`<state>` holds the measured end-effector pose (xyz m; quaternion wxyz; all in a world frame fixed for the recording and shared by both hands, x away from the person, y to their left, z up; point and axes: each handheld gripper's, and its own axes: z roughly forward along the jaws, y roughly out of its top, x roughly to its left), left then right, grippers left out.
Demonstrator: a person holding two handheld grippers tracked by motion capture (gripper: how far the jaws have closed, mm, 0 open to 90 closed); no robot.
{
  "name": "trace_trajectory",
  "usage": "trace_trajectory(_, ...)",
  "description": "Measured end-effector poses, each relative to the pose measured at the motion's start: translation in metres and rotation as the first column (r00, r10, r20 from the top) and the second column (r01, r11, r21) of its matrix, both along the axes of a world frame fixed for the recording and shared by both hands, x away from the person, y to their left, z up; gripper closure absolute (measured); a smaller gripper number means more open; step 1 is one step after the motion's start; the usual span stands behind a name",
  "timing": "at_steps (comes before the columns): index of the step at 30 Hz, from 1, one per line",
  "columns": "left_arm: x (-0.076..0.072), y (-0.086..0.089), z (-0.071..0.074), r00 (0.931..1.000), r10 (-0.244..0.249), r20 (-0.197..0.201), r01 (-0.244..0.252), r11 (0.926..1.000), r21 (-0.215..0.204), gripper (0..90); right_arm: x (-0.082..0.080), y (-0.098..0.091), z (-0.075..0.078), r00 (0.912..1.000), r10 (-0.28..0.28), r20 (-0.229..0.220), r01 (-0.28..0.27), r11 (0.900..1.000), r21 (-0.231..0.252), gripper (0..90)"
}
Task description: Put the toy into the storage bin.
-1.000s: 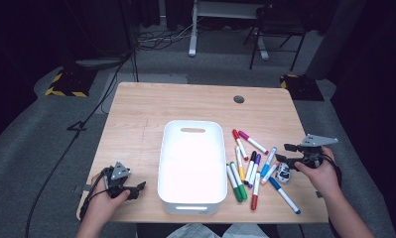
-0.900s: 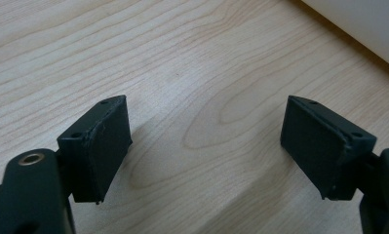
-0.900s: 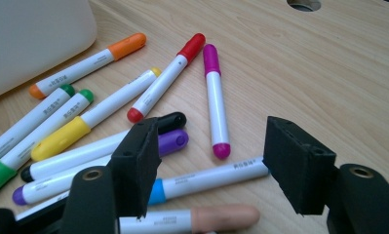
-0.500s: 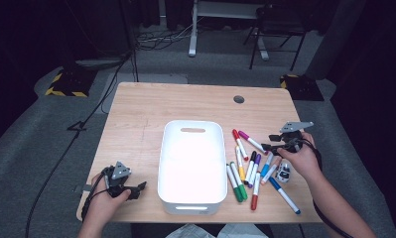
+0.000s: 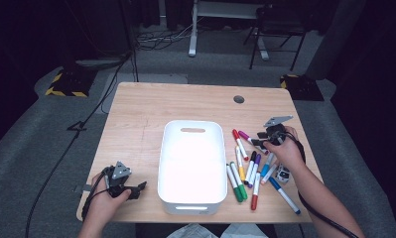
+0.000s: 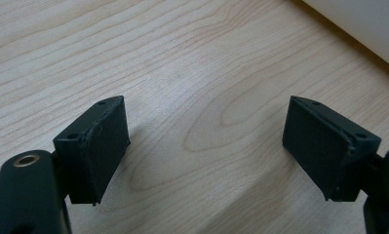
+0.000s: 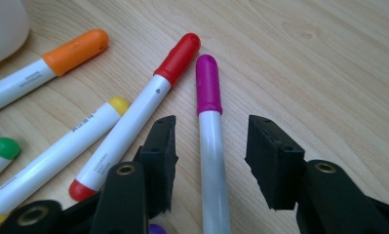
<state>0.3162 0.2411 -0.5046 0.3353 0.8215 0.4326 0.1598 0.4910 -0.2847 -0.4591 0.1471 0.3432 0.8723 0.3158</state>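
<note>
While lying flat on the wooden counter [image 5: 136,114], right of the white bin [image 5: 192,166], at the far edge of the marker scatter: magenta-capped marker [image 7: 209,131], white barrel running between the two black jaws of the right claw [image 7: 211,161], cap pointing away from the camera. Jaws spread either side of the barrel, pads not pressing on it, having just been closing. Seen from above at the same spot: right claw [image 5: 263,142] low over the markers, grey three-cornered plate on top, cable trailing back along the forearm.

Just beside the magenta marker, on its left in the right gripper view: red-capped marker [image 7: 148,105], its barrel passing under the left jaw. Farther left: yellow-capped marker [image 7: 70,146], then orange-capped marker [image 7: 46,66] near the bin's rounded corner, and a green cap [image 7: 2,148] at the frame edge. In the high view, more markers nearer the person: green [image 5: 237,181], black, purple, blue [image 5: 284,188] and red ones, lying loosely side by side.

Bin upright and empty, handle slot at its far wall.

Left claw [image 5: 136,189] near the counter's front left corner, well apart from the markers, jaws parted over bare wood with nothing between them, having just been opening a little; corner of the bin visible in the left gripper view [image 6: 358,24]
</note>
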Motion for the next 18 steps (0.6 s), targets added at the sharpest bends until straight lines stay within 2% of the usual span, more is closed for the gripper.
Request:
trace_trajectory(4, 0.0, 0.0, 0.0, 1.0, 0.0, -0.001, 0.0, 1.0, -0.001, 17.6, 0.005, 0.003, -0.008, 0.9997, 0.007, -0.023, -0.008, 0.9995, -0.03, 61.5)
trace_trajectory(13, 0.0, 0.0, 0.0, 1.0, 0.0, 0.0, 0.0, 1.0, -0.001, 17.6, 0.016, 0.015, -0.017, 0.9989, 0.026, -0.039, -0.03, 0.9942, -0.104, 67.2)
trace_trajectory(16, 0.0, 0.0, 0.0, 1.0, -0.001, 0.0, 0.001, 1.0, -0.001, 17.5, 0.016, 0.014, -0.019, 0.9983, 0.015, -0.055, -0.019, 0.9968, -0.078, 72.4)
trace_trajectory(18, 0.0, 0.0, 0.0, 1.0, -0.003, -0.004, 0.003, 1.0, -0.001, 17.5, 0.017, 0.012, -0.019, 0.9981, 0.021, -0.057, -0.026, 0.9958, -0.088, 76.2)
